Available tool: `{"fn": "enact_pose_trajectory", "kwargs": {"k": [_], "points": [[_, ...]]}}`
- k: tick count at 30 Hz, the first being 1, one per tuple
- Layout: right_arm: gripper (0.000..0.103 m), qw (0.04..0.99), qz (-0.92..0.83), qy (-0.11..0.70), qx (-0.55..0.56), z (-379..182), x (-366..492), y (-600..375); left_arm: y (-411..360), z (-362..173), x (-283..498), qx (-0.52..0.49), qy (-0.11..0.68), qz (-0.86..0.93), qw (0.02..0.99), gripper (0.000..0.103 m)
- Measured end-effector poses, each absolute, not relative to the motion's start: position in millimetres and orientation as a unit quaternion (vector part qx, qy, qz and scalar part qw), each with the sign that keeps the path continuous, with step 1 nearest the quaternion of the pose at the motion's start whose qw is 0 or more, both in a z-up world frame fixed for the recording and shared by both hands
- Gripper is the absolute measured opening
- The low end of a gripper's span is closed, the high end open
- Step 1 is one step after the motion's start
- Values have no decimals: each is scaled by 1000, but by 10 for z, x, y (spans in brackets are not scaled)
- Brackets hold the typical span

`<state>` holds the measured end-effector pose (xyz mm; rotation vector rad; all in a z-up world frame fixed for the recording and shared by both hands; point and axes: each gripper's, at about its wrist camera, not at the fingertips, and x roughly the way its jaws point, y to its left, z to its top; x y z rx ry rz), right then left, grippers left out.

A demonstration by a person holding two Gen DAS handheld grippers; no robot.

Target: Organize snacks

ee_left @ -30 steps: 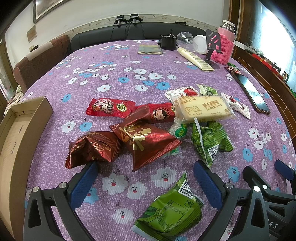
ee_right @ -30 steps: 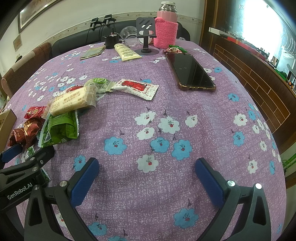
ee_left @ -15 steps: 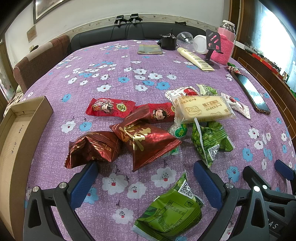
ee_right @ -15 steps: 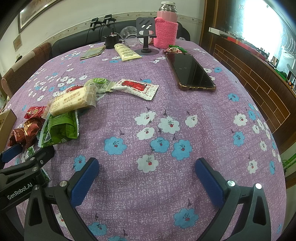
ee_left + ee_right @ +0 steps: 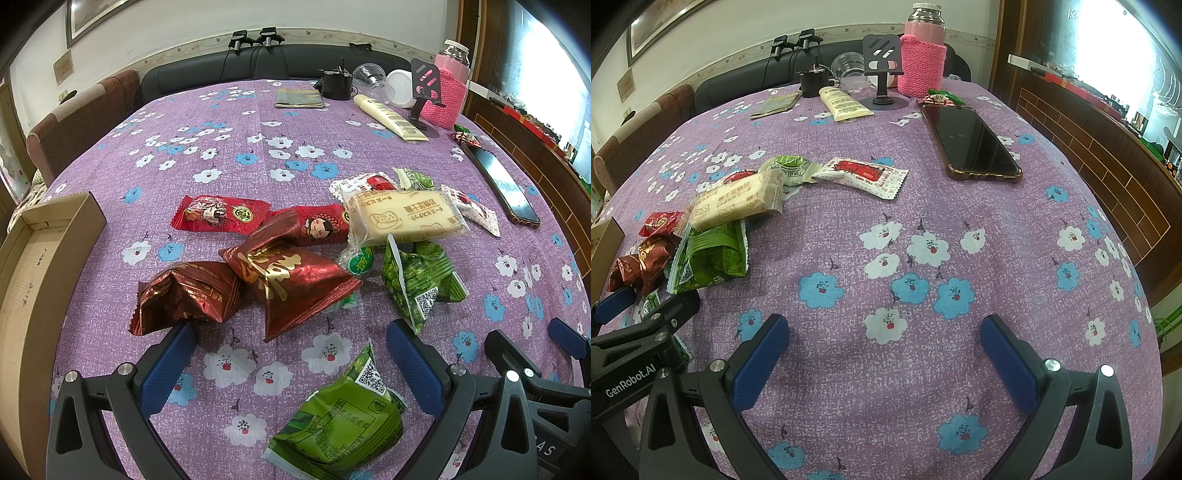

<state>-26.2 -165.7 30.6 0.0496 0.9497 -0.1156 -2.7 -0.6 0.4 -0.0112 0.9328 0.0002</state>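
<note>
A heap of snack packets lies on the purple flowered tablecloth. Two dark red foil packets point(image 5: 291, 280) point(image 5: 184, 295) sit just ahead of my left gripper point(image 5: 290, 332), which is open and empty. A green packet point(image 5: 340, 424) lies between its fingers, close to the camera. Behind are a pale cracker pack point(image 5: 406, 218), a green pea packet point(image 5: 417, 280) and two flat red packets point(image 5: 218, 214). An open cardboard box point(image 5: 33, 266) stands at the left. My right gripper point(image 5: 884, 328) is open over bare cloth, with the heap point(image 5: 713, 254) to its left.
A phone point(image 5: 971, 140) lies at the right of the table. At the far edge stand a pink flask point(image 5: 921, 59), a phone stand point(image 5: 882, 74), a cream tube point(image 5: 844, 105), a clear cup point(image 5: 849, 70) and a booklet point(image 5: 299, 98). Chairs point(image 5: 77, 114) ring the table.
</note>
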Motion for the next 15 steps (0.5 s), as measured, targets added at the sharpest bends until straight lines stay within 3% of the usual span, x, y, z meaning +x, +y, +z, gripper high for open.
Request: {"fn": "enact_pose_trajectory", "kwargs": {"k": [15], "points": [[103,887,-56,457,24,306,-262,-1658,28,23,17,14,480,-35,876,103]]}}
